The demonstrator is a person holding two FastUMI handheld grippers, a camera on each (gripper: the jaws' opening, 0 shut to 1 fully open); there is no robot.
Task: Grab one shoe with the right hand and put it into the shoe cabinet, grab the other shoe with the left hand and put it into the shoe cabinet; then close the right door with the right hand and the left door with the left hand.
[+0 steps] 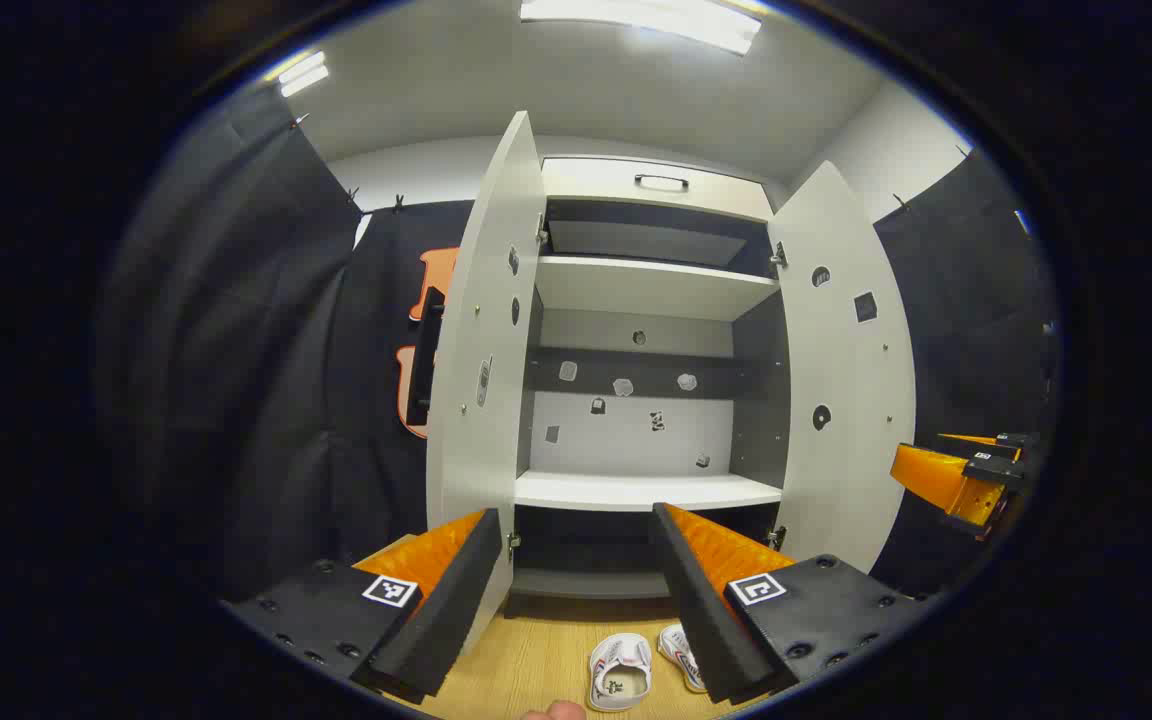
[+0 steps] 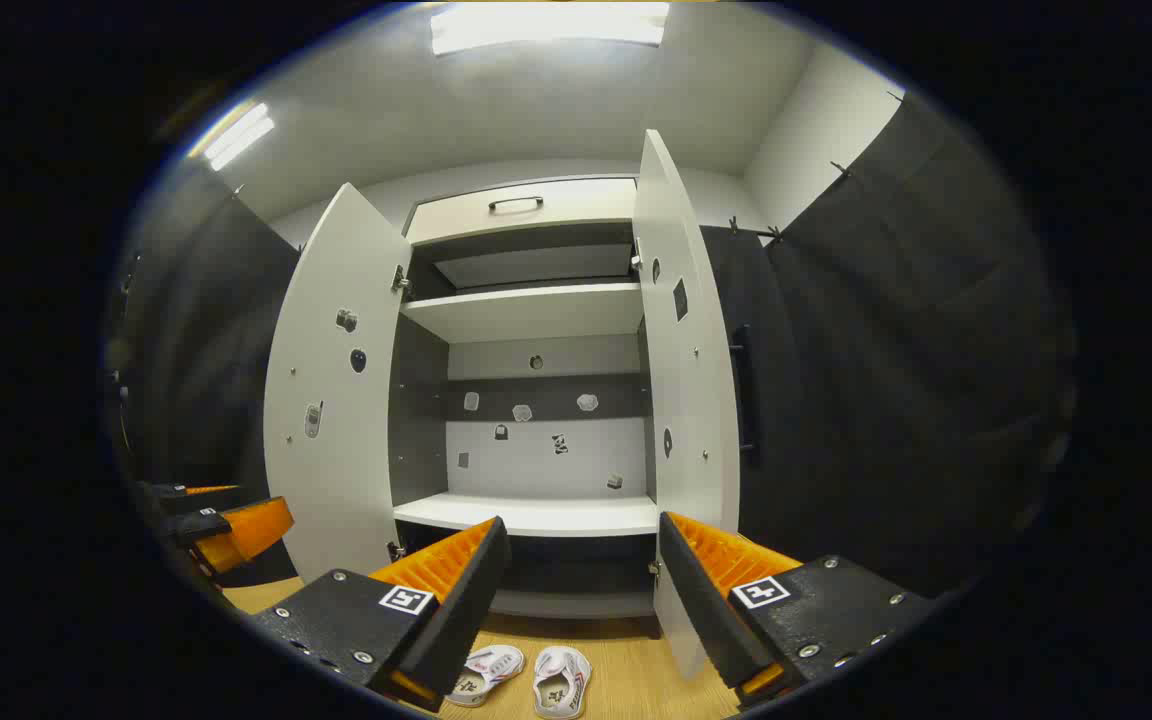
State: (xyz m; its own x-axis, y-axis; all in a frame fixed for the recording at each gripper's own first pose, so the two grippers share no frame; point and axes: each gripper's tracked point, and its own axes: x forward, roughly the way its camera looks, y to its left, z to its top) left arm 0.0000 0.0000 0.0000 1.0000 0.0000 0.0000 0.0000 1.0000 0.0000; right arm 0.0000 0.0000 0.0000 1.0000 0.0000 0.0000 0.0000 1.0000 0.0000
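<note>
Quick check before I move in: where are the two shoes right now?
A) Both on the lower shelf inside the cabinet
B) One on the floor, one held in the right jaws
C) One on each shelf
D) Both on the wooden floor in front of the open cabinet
D: both shoes lie side by side on the floor before the open shoe cabinet, and the shelves hold no shoe.

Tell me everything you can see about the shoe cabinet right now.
The shoe cabinet stands upright on the wooden floor, pale panels with darker inner side walls. Both doors are swung wide open: left door, right door. Its white shelves hold no shoes; small stickers dot the back panel. A drawer with a dark handle tops it. No claw touches it.
</note>
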